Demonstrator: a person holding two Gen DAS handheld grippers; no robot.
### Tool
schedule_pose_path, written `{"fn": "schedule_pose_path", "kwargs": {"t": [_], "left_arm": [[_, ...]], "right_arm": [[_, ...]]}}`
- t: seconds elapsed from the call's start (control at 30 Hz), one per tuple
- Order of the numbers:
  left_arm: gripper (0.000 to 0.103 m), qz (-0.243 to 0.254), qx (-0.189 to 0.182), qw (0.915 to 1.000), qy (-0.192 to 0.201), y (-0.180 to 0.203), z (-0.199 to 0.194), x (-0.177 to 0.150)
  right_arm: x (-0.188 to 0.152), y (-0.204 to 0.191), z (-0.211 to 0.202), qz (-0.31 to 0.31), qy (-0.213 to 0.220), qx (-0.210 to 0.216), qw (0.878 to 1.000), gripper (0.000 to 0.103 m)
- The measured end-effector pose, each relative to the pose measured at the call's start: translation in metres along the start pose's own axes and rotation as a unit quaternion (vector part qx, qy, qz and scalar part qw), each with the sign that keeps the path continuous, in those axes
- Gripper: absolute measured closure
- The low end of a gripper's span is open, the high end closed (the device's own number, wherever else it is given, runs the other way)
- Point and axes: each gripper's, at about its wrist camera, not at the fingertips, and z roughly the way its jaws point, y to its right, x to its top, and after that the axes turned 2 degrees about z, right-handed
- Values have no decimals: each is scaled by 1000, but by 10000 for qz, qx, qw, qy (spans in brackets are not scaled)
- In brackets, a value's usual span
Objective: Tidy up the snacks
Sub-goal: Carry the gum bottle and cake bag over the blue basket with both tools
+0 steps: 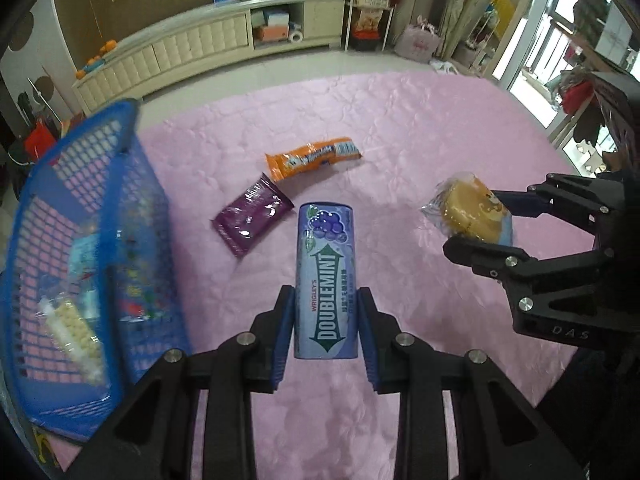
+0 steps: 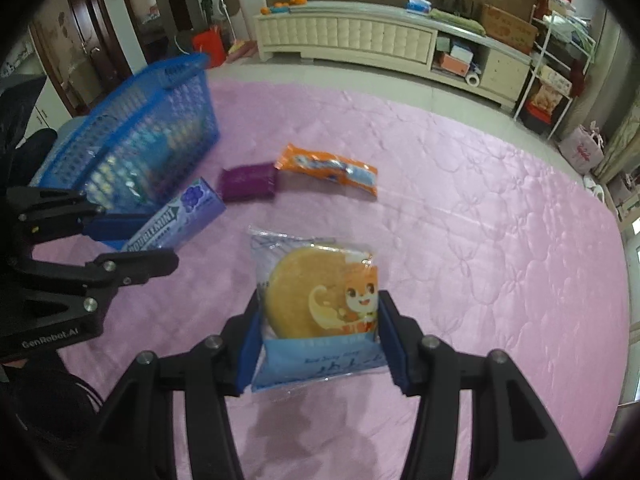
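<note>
My left gripper (image 1: 325, 312) is shut on a purple Doublemint gum box (image 1: 325, 280), held above the pink cloth; the same gum box (image 2: 180, 216) and left gripper (image 2: 132, 240) show at the left of the right wrist view. My right gripper (image 2: 318, 332) is shut on a clear-wrapped round cake packet (image 2: 316, 304), also lifted; that cake packet (image 1: 468, 212) and right gripper (image 1: 476, 220) appear at the right of the left wrist view. A blue mesh basket (image 1: 132, 184) with several snacks inside stands at the left. An orange packet (image 1: 314, 156) and a purple packet (image 1: 252, 216) lie on the cloth.
A pink quilted cloth (image 2: 480, 240) covers the work surface. The blue basket (image 2: 192, 92) sits at its left edge, with the purple packet (image 2: 248, 182) and orange packet (image 2: 328, 168) beside it. A cream cabinet (image 2: 360, 36) and shelves stand beyond the cloth.
</note>
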Motion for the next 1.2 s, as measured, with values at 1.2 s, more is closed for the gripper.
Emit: {"fn": "schedule_pose_path", "kwargs": {"t": [1.2], "left_arm": [[75, -726, 524, 9915, 944, -189, -139, -70]], "right_arm": [[109, -222, -23, -1406, 571, 334, 9879, 45]]}}
